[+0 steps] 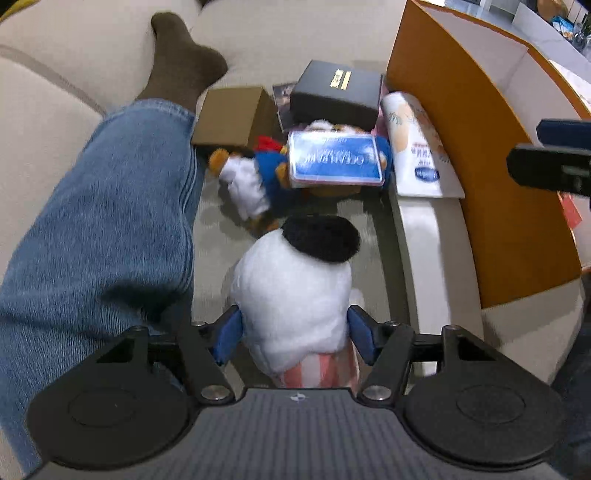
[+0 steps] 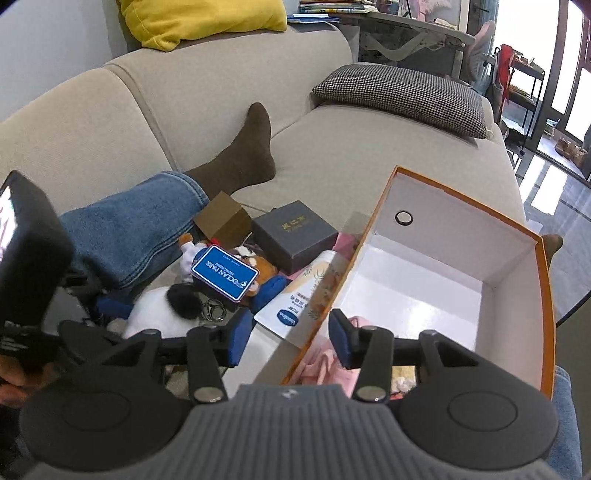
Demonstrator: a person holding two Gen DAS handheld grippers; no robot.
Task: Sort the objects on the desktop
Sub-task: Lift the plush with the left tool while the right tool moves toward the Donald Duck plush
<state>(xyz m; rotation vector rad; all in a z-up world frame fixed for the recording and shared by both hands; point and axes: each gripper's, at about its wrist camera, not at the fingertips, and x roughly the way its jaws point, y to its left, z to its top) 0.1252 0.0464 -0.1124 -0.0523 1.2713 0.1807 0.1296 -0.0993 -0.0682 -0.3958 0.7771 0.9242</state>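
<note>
Left gripper [image 1: 293,334] clamped on a white plush toy [image 1: 291,299] with a black tuft, low over the beige sofa [image 2: 351,147]. Right gripper [image 2: 286,341] fingers apart, straddling the near wall of the orange-rimmed box [image 2: 546,295]; something pink inside, maybe cloth. At 12 o'clock of the plush: bear toy [image 1: 251,177], blue Ocean Park card [image 1: 334,157], black gift box [image 1: 338,92]. Houndstooth cushion [image 2: 402,96] at the sofa's far end.

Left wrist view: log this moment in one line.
left tongs: shut on white plush toy | right tongs: open, over orange box edge

Beige sofa [image 2: 351,147], yellow cushion [image 2: 199,18], checked pillow [image 2: 402,96] — bright windows [image 2: 576,96]
</note>
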